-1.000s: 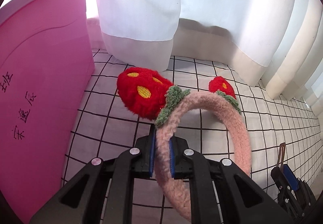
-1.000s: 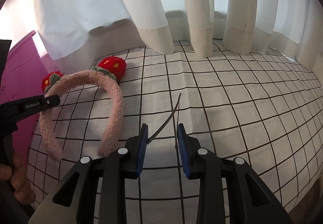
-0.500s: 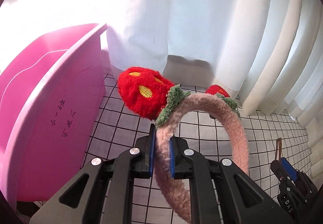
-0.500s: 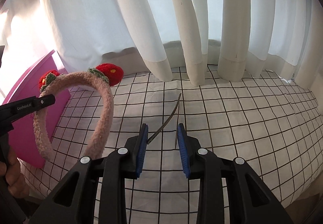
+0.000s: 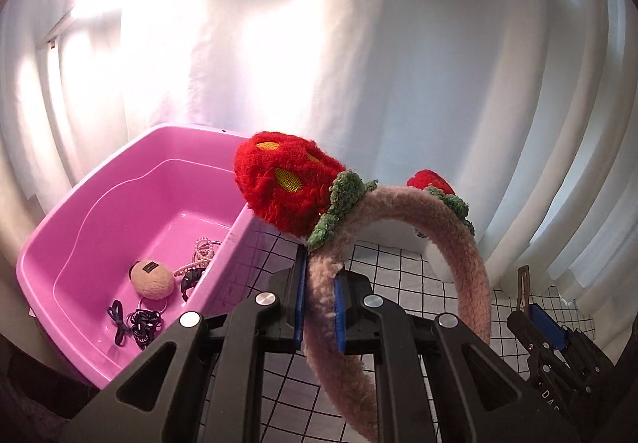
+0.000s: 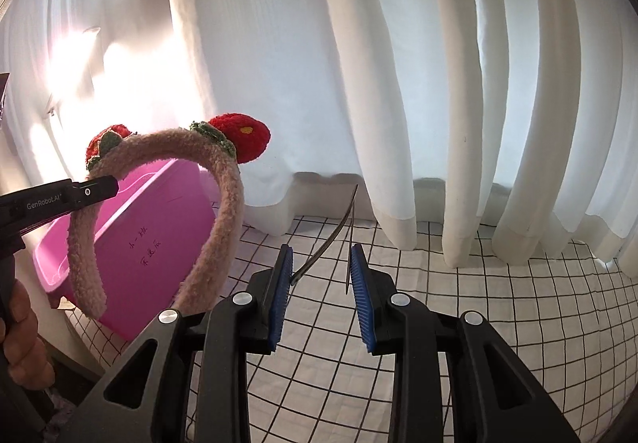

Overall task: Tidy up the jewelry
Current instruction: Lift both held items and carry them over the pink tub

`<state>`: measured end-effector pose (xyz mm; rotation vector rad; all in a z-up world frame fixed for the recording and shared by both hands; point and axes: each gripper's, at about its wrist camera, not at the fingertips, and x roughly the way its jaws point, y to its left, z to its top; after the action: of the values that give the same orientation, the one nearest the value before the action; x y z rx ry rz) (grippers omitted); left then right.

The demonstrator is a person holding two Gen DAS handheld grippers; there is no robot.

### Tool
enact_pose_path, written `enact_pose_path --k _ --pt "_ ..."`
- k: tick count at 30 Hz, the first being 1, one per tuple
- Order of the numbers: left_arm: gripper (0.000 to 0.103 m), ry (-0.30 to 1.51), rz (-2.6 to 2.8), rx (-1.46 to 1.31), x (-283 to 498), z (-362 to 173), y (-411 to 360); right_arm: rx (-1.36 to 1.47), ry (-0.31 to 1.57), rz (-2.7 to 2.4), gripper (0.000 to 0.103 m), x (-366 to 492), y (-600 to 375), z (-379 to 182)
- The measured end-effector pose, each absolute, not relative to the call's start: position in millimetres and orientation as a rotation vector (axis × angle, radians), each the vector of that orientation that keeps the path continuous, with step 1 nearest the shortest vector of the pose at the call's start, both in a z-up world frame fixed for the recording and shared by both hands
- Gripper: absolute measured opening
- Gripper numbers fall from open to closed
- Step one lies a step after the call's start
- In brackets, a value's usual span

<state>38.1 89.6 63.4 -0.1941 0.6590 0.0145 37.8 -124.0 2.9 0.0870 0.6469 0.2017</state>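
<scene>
White curtains [image 6: 398, 84] hung behind everything, with strong light coming through them on the left, and below them lay a white cloth with a black grid [image 6: 478, 303]. I had my left gripper [image 5: 319, 307] clenched on the pink fluffy headband [image 5: 470, 263], the blue pads pressing one side of its band from both sides. The headband stood in the air, arching up and to the right, with two red strawberry ornaments on top; the bigger-looking one [image 5: 285, 188] was close to my camera, the other one further along the band. In the right wrist view I saw the same headband [image 6: 227, 195] held up in front of the pink bin [image 6: 151, 243], and a hand [image 6: 18, 331] on the handle of the left gripper at the picture edge. The pink bin [image 5: 99, 223] stood to the left on the cloth, and in it lay a round fluffy hair tie [image 5: 151, 279], a pearl string [image 5: 199, 255] and some black hair ties [image 5: 139, 323]. My right gripper [image 6: 321, 271] grasped a thin metal hair clip [image 6: 339, 227], its two prongs spread between the blue pads and meeting above them. This clip was also off the cloth.
</scene>
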Motion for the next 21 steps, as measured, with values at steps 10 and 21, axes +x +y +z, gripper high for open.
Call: enact_pose_path --k 10,21 --pt "0.012 0.608 0.263 -0.254 24 90 201 0.049 0.590 0.483 0.029 92 -19 34" --pt "0.012 0.706 0.345 -0.253 48 61 278 -0.035 0.706 0.674 0.029 176 106 34"
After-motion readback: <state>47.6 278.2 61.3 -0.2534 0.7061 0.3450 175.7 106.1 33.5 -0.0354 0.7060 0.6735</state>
